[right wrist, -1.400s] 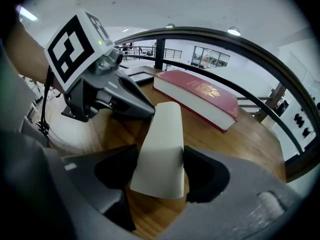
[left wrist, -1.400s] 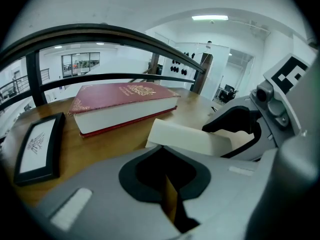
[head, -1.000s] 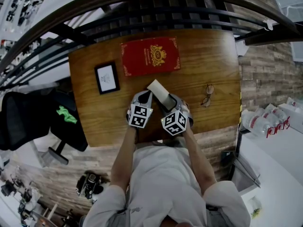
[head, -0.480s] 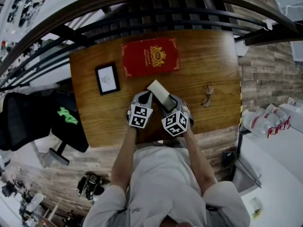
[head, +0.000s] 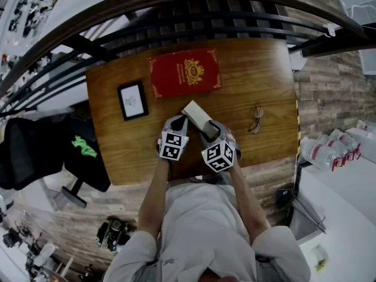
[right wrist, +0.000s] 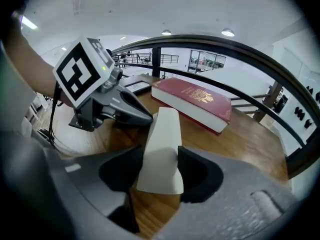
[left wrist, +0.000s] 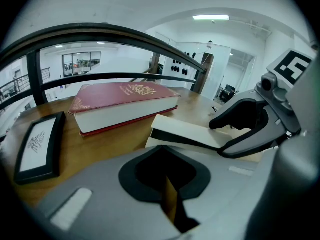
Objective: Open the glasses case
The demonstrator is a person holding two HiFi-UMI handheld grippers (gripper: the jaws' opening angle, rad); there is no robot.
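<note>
The cream glasses case point(head: 197, 113) lies slantwise on the wooden table point(head: 264, 75), just in front of both grippers. My right gripper point(head: 210, 128) has the case's near end point(right wrist: 162, 144) between its jaws. The jaws are closing, and both black pads touch the case's sides. My left gripper point(head: 179, 121) sits close on the case's left with its jaws together and nothing between them. In the right gripper view its tip point(right wrist: 142, 115) reaches the case's left edge. From the left gripper view the case point(left wrist: 200, 134) shows a dark seam along its side.
A thick red book point(head: 185, 71) lies behind the case. A small black picture frame point(head: 133, 97) is to the left and a pair of glasses point(head: 257, 118) to the right. A dark railing point(head: 176, 10) runs behind the table. Water bottles point(head: 329, 151) stand on the right.
The right gripper has edged slightly toward me. The left gripper, the case and everything else on the table have stayed put.
</note>
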